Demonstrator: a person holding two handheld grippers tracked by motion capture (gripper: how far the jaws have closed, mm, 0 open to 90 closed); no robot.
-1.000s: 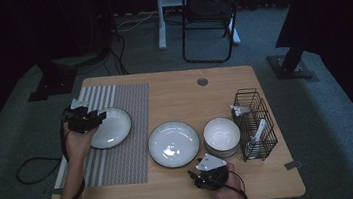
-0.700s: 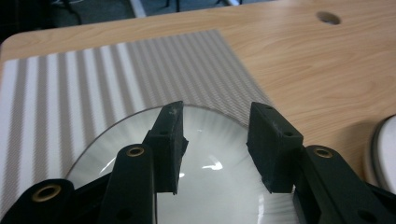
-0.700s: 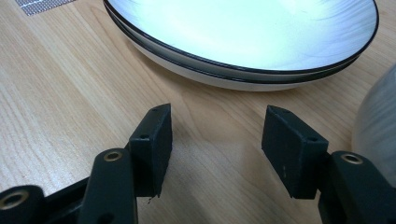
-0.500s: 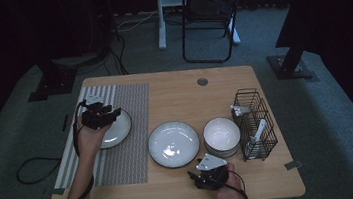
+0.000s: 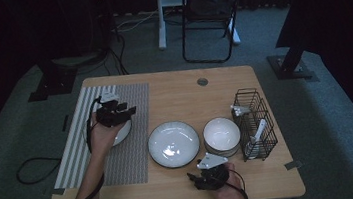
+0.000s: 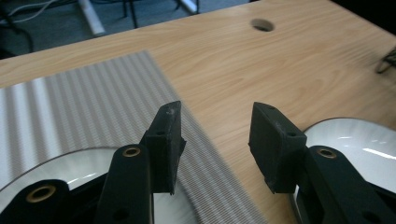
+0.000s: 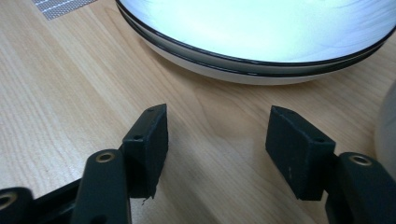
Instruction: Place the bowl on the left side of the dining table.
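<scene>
High view: left gripper [image 5: 128, 110] held above the striped placemat [image 5: 70, 157], over the small white plate [image 5: 120, 133] lying there, jaws apart with nothing between them, having just been opening. Large dark-rimmed plate [image 5: 173, 143] just right of the mat on the wooden table [image 5: 178, 91]. Stack of white bowls [image 5: 222, 135] next to it, and close against that a black wire rack [image 5: 255, 120] with pale utensils inside. Right gripper [image 5: 201, 179] low at the near table edge, just in front of the large plate and the bowls, jaws likewise spread and bare, also just opened further. Round cable hole [image 5: 202, 82] toward the far edge. Beyond the table, a folding chair [image 5: 207, 10] on grey carpet.

Left gripper view: two black jaws standing wide, only mat edge and bare wood in the gap. Rim of the small plate [image 6: 60, 163] under the left jaw, rim of the large plate [image 6: 359, 135] under the right one. Cable hole [image 6: 262, 24] well ahead. Nothing blocking the stretch of wood between.

Right gripper view: jaws wide over bare wood, empty. Large plate [image 7: 261, 42] straight ahead, near but apart from the tips. Pale curve of the bowls [image 7: 386, 126] at the right edge. Corner of the placemat [image 7: 60, 5] at top left.
</scene>
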